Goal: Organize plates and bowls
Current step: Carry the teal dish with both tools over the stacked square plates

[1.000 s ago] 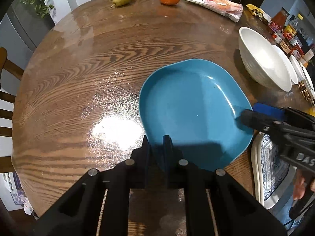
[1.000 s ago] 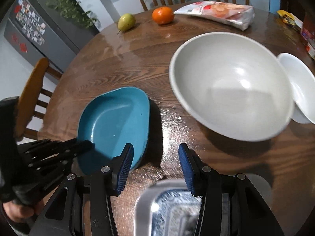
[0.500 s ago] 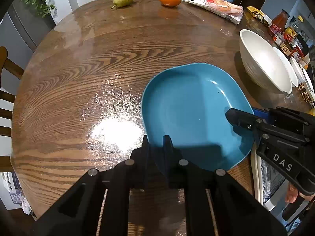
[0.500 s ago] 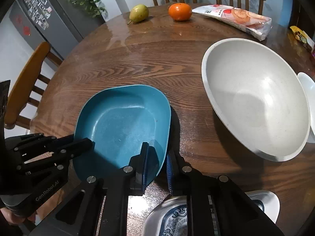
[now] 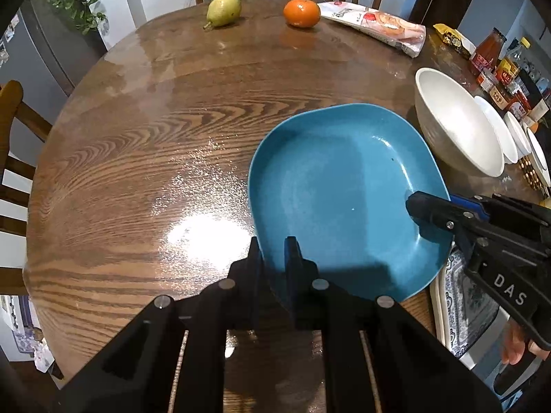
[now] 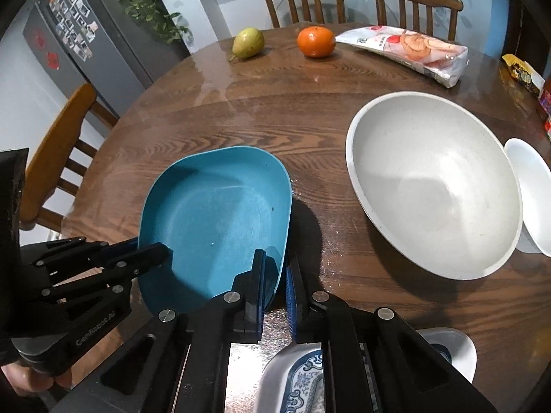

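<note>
A teal square-ish plate (image 5: pixel 337 199) (image 6: pixel 213 213) sits over the wooden table's near right part, with a shadow under its right side. My left gripper (image 5: pixel 273 251) is shut on the plate's near rim; in the right wrist view it comes in from the left (image 6: pixel 162 251). My right gripper (image 6: pixel 277 261) is closing the last bit onto the plate's right rim, with its blue pads pressing on both sides of it. In the left wrist view the right gripper (image 5: pixel 413 203) shows at the plate's right edge.
A large white bowl (image 5: pixel 458 137) (image 6: pixel 434 186) stands to the right, with smaller white bowls (image 5: pixel 496 130) behind it. A blue-patterned dish (image 5: pixel 461 306) (image 6: pixel 303 378) lies at the near right. Pear (image 5: pixel 223 10), orange (image 5: pixel 301 12), snack bag (image 5: pixel 375 27) and bottles (image 5: pixel 489 51) line the far edge.
My right gripper moved left from above the patterned dish to the teal plate and its jaws shut on the plate's right rim. The left gripper kept its hold on the near rim.
</note>
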The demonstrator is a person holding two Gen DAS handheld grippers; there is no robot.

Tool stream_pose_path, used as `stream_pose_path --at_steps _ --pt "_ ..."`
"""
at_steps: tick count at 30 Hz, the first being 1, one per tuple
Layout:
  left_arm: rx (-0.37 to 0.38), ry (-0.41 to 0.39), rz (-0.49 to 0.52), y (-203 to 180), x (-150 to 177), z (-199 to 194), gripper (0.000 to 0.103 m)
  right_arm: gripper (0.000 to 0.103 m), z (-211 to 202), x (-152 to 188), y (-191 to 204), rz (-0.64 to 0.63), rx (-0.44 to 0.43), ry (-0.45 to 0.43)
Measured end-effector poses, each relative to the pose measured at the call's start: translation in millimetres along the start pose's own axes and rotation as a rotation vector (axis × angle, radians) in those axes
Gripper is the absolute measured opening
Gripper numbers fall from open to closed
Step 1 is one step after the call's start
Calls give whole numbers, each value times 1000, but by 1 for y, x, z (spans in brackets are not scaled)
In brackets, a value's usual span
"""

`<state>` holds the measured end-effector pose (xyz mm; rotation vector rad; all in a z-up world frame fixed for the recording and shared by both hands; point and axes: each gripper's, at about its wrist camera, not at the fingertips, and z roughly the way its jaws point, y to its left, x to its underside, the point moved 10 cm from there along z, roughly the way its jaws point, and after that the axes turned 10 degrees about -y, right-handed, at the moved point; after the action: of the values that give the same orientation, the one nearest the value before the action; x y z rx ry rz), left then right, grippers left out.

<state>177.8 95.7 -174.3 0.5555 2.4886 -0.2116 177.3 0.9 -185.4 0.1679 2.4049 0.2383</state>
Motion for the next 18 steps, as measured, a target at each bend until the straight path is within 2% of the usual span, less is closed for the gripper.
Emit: stream_pose_path --at_steps 10,18 --pt "-14 -46 -12 -1 -7 -19 10 12 -21 -9 9 -2 -25 -52" --pt "2 -100 -1 -20 -13 -45 10 12 -51 -14 6 15 -27 -113"
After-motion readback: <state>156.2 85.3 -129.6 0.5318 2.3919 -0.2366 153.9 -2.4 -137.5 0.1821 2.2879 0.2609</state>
